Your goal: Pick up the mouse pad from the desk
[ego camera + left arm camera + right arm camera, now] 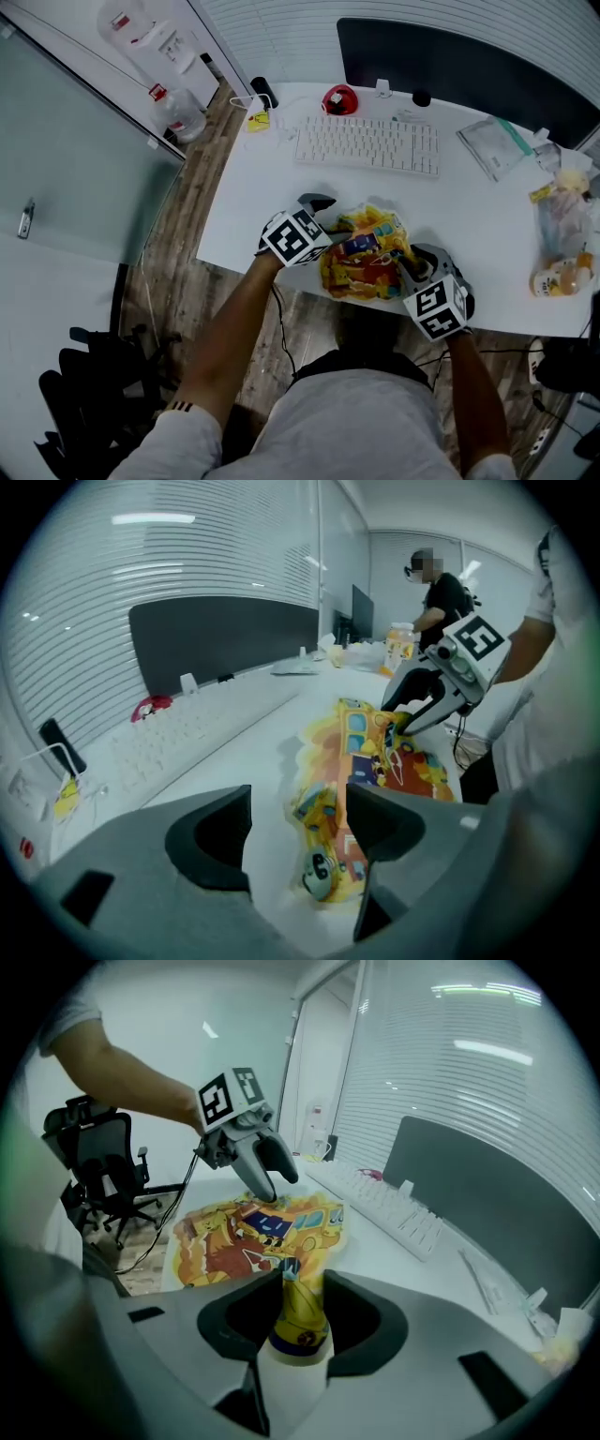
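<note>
The mouse pad (370,258), yellow with a cartoon print, lies crumpled at the desk's (253,206) front edge between my two grippers. My right gripper (412,269) holds its right side; in the right gripper view the jaws (300,1288) are shut on a folded-up edge of the pad (244,1232), which stands up between them. My left gripper (322,208) hovers at the pad's left side. In the left gripper view it (298,803) is open, with the pad's (394,761) curled near corner below the gap and the pads touching nothing.
A white keyboard (367,145) and a red object (339,98) lie behind the pad, before a dark screen (450,66). A plastic bag (497,145) and packaged items (562,234) sit at the right. An office chair (103,1171) stands on the floor; a person (441,592) is beyond.
</note>
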Available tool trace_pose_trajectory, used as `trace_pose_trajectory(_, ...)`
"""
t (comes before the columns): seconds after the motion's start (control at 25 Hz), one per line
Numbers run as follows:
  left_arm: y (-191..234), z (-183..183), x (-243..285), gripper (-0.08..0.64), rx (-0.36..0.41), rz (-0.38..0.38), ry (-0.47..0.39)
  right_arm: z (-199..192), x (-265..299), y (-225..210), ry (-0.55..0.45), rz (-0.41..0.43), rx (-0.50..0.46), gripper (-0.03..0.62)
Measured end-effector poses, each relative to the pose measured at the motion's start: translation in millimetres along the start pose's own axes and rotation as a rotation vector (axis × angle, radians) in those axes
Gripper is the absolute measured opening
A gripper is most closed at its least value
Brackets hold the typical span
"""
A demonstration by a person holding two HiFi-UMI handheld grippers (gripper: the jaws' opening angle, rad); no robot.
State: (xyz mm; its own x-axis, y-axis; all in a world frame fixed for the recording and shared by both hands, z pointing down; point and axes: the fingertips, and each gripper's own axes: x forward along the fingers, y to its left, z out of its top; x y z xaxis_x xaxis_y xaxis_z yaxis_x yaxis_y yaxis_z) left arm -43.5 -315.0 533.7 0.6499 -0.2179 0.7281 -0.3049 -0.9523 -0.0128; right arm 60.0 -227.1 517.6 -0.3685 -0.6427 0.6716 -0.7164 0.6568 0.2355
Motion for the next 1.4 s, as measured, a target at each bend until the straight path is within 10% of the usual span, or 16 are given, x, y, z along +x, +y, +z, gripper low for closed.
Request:
trace_pose_trajectory(0.44, -21.0, 16.1, 30.0, 0.312, 0.160, -0.322, 0.061, 2.2, -2.6, 8.3, -0.021, -0.050, -0.078, 0.137)
trace_pose_trajectory(0.68, -34.8, 21.8, 30.9, 0.180, 0.181, -0.440, 0.070, -1.5, -1.7, 10.6, -0.015, -0.069, -0.079, 0.137)
trace_pose_trajectory(0.92, -37.5, 26.3, 18.0, 0.092, 0.161, -0.474, 0.034, -3.9, -5.2, 7.5, -0.015, -0.093, -0.080, 0.137)
trace_pose_trajectory(1.4, -44.3, 42.3, -15.4, 0.023, 0.259, -0.309, -0.120, 4.1, -20.7, -16.8, -0.050, -0.164, -0.050, 0.077)
